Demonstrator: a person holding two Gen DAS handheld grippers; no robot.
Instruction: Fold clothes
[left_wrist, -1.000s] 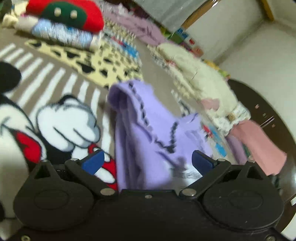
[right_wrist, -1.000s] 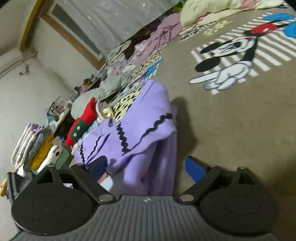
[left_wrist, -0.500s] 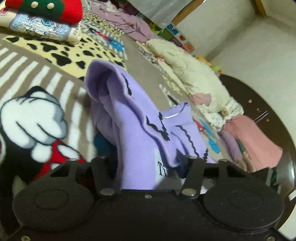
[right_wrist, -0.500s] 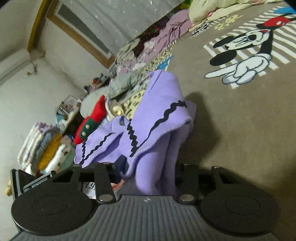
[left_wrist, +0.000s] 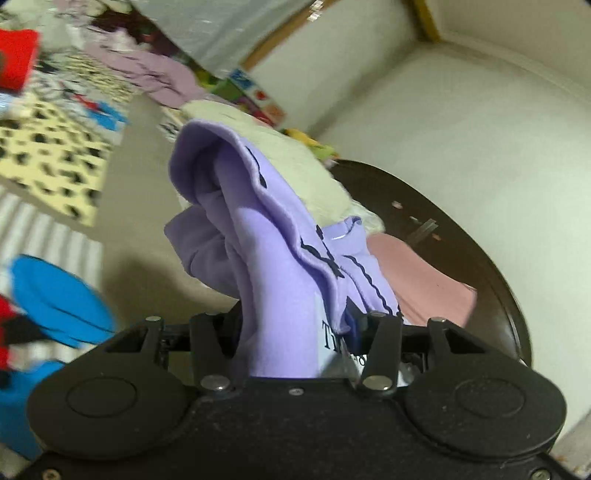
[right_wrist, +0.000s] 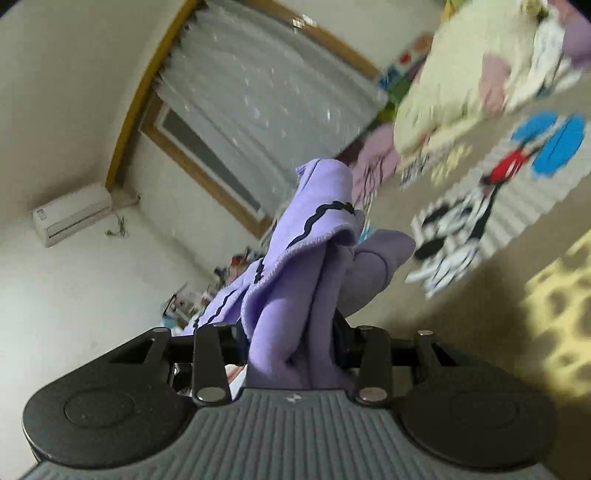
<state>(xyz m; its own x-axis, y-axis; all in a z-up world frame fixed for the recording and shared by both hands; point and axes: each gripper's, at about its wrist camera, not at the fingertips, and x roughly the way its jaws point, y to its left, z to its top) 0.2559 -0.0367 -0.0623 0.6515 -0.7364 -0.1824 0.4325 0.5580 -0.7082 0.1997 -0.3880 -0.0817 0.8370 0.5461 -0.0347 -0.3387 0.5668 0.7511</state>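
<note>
Step in hand: the purple garment is judged to be lifted clear of the carpet, gripped at two places, ahead of being spread for folding.
Left gripper: its fingers are pressed together on a bunch of the purple cloth, near a white printed label.
Right gripper: it is likewise clamped on a bunched fold of the same garment.
Where the garment is: it is held up between the two tools, hanging crumpled in the air above the cartoon rug; whether any part touches the floor cannot be told.
Next move: the two grips would probably need to be drawn apart so the cloth is pulled flat, then laid down smoothly; tangled folds could be trapped otherwise.
Change from earlier: a second ago both pairs of fingers were spread around the garment as it lay on the floor; since then they have been closed and raised, and more wall and window is seen.
</note>
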